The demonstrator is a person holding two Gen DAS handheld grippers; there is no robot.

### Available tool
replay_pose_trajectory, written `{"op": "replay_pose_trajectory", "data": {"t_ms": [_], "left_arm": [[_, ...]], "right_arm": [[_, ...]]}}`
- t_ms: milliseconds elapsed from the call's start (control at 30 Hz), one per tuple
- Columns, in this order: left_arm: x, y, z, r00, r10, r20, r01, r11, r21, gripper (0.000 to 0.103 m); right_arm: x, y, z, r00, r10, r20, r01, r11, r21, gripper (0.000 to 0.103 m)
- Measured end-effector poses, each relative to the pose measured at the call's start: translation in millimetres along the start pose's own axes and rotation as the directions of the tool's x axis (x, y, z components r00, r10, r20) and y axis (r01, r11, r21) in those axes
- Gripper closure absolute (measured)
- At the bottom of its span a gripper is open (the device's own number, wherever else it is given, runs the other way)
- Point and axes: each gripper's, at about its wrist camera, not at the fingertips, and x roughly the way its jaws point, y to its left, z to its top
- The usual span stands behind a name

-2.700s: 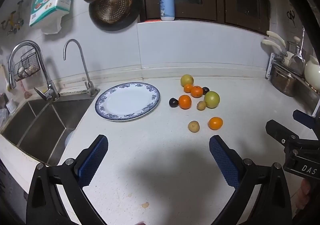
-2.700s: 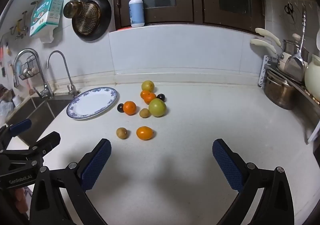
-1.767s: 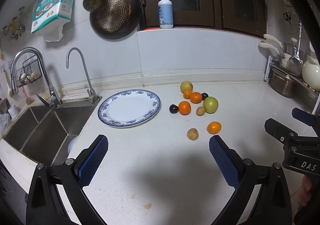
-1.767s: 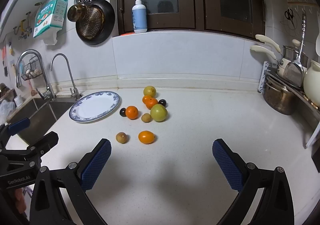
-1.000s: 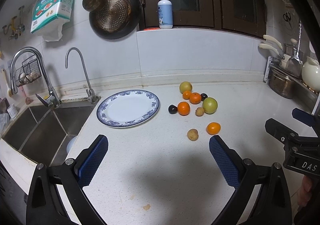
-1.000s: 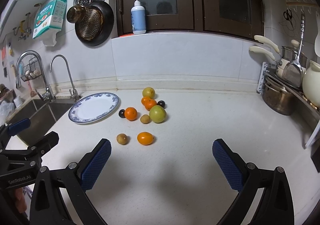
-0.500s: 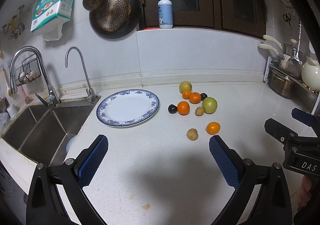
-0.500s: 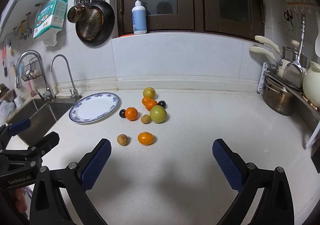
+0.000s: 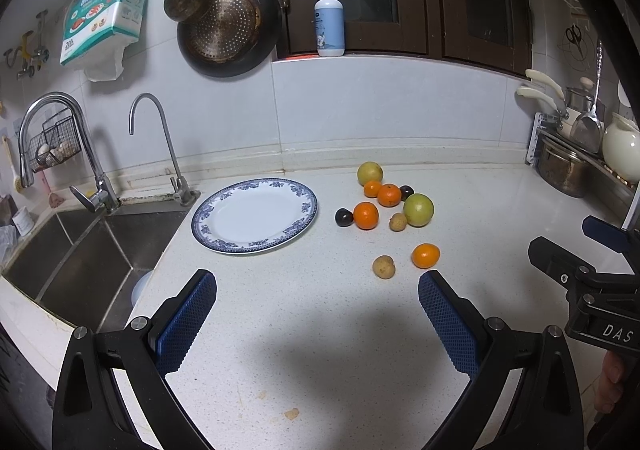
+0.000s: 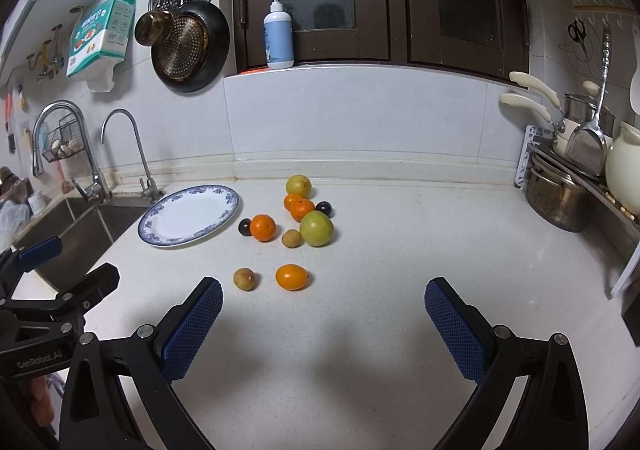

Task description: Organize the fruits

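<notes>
Legibly, "DAS" marks the right claw (image 9: pixel 600 250); "GenRobot.AI" the left claw (image 10: pixel 60 278).

I hold the left gripper (image 9: pixel 318 306) and right gripper (image 10: pixel 323 308) level, side by side, jaws spread wide, nothing between the pads.

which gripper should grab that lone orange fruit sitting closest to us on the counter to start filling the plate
Probably the right gripper: the nearest orange fruit lies just ahead between its open fingers. For the left gripper it sits off by the right finger, though the plate is nearer that side.
</notes>
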Motion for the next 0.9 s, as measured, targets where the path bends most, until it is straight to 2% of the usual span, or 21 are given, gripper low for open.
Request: {"op": "replay_pose_trajectory", "data": {"t_ms": [300,467,733,900], "left_arm": [[5.1,-2.4,-1.8,1.0,-0.019,-0.009,0.019,1.0,0.007,0.0],[11.7,-6.4,-1.6,0.999,-0.038,-0.004,0.038,0.998,0.042,0.001],[32.3,-18.8,6.7,0.995,-0.101,0.028,0.096,0.986,0.14,0.012],[53.3,-29.0,5.5,0.99,-0.139,0.018,0.131,0.965,0.225,0.022]], "right_arm": [[6.2,1.2,1.4,1.0,0.014,-0.015,-0.014,1.0,-0.012,0.001],[13.0,2.5,3.0,1.0,0.009,-0.009,-0.009,0.999,-0.045,0.001],[35.1,1.6,11.0,0.999,0.033,0.009,-0.032,0.99,-0.137,0.001],[58.8,1.8,15.5,0.997,0.08,-0.022,-0.082,0.975,-0.204,0.008]]}}
